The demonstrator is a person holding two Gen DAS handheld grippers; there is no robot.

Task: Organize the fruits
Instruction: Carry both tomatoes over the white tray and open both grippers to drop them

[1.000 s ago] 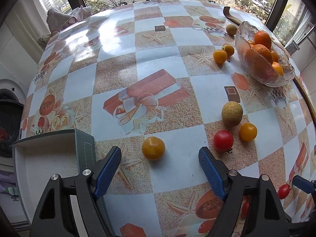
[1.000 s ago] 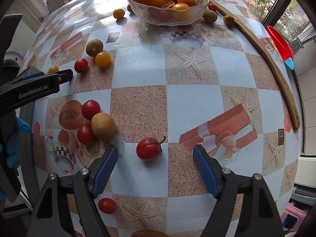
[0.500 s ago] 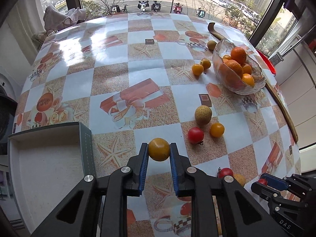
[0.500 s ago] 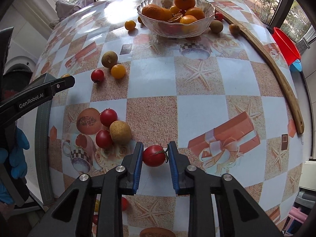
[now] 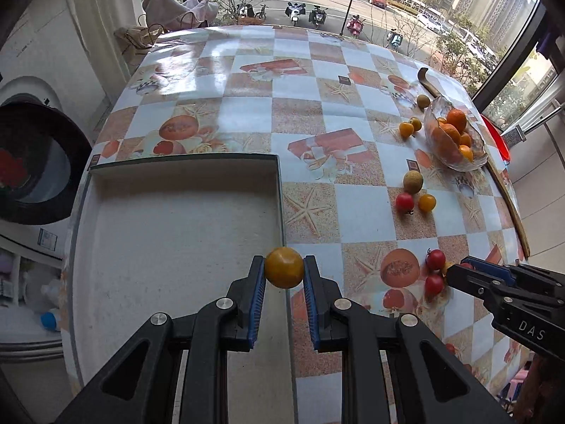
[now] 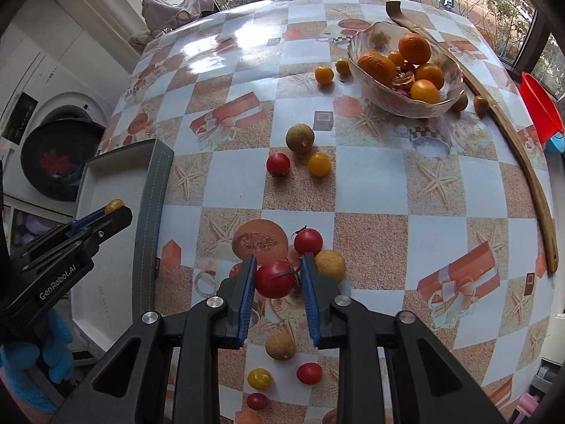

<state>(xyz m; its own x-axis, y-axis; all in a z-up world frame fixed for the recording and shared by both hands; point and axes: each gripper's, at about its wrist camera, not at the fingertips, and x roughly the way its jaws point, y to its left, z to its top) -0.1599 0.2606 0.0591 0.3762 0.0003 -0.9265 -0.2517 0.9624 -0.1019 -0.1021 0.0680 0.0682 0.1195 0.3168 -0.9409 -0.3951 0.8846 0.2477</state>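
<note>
1. Both claws, spread a second ago, are now pinching fruit lifted off the counter.
2. The left claw is gripping a yellow tomato over the tray's right wall; the right claw is gripping a red tomato.
3. The red tomato's stem is pointing right; both are round.

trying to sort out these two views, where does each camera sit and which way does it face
Left wrist: sits on the left hand-held gripper, looking steeply down at the yellow tomato it grips, at the white tray's edge.
Right wrist: sits on the right hand-held gripper, looking down at the red tomato it grips; a blue glove shows.
Shared: the glass bowl, and each view shows the other gripper.
</note>
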